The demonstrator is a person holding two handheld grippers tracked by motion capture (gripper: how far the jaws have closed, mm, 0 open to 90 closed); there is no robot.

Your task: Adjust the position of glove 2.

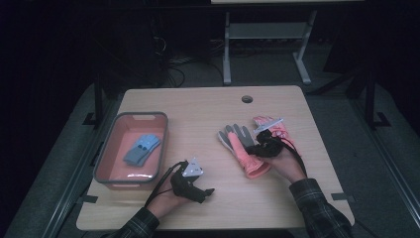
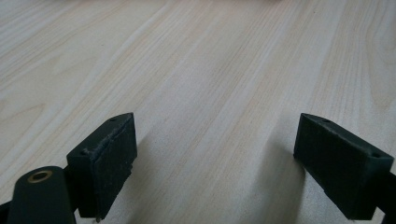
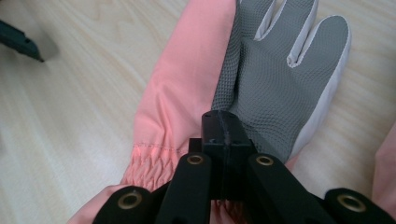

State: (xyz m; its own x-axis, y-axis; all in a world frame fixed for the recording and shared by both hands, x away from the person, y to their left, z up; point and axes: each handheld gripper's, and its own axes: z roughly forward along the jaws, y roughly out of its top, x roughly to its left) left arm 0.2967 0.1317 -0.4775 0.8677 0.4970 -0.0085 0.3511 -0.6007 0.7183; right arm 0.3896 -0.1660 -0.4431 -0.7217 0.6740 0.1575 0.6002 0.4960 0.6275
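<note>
A pink glove with a grey palm (image 1: pixel 241 148) lies palm up right of the table's middle, fingers pointing away. My right gripper (image 1: pixel 251 147) sits over its wrist end. In the right gripper view the glove (image 3: pixel 280 70) spreads out ahead, and the right gripper (image 3: pixel 223 126) is shut with pink fabric bunched under its jaws. My left gripper (image 1: pixel 208 192) rests near the front edge, left of the glove. It stands open (image 2: pixel 217 140) over bare wood, with nothing between its jaws.
A second pink glove (image 1: pixel 280 130) lies just behind the right gripper. At the table's left, a grey-rimmed bin (image 1: pixel 106 148) holds blue gloves (image 1: pixel 142 148). A cable hole (image 1: pixel 247 98) marks the far side of the wooden table (image 1: pixel 198 109).
</note>
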